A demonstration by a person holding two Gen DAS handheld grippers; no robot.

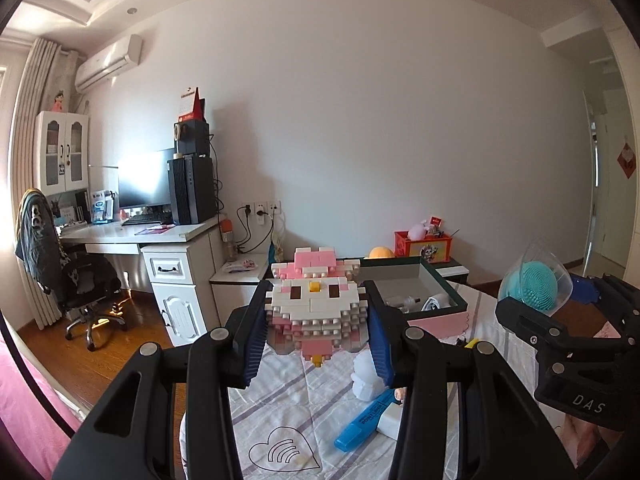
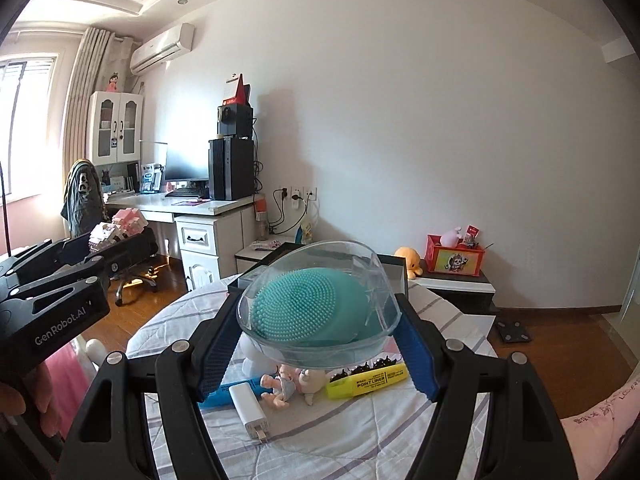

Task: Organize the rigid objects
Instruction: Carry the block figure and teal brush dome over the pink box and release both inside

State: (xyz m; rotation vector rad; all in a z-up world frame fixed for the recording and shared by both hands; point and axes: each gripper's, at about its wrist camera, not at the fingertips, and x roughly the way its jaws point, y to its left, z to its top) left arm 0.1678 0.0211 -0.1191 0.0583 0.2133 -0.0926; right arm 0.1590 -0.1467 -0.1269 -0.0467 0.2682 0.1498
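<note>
The left gripper point(image 1: 318, 320) fills the bottom of its own view, its blue pads clamped on both sides of a pink and white brick figure point(image 1: 316, 300), which hangs in the air between the fingers with nothing under it. Below and just ahead of that gripper lies a striped cloth point(image 1: 280, 400). On the cloth, under the right-hand finger, rest a blue highlighter point(image 1: 362, 424), a white charger point(image 1: 390, 420) and a small white figure point(image 1: 366, 376). Beyond the brick figure stands an open box point(image 1: 440, 280) with a dark rim and pink side; small white things lie inside it, too unclear to name.

The right gripper point(image 2: 318, 332) pinches a clear plastic case point(image 2: 320, 308) from both sides, its blue pads against the case walls. Inside the case sits a teal bristled brush point(image 2: 304, 312). The case is held up off the cloth. Under it lie a yellow highlighter point(image 2: 366, 380), a baby doll point(image 2: 288, 388), the charger point(image 2: 252, 412) and the blue highlighter point(image 2: 232, 394). The box point(image 2: 396, 272) is just behind the case.

Each gripper shows at the edge of the other's view, side by side and apart. To the far left stand a desk point(image 1: 132, 236) and a chair point(image 1: 76, 280).
</note>
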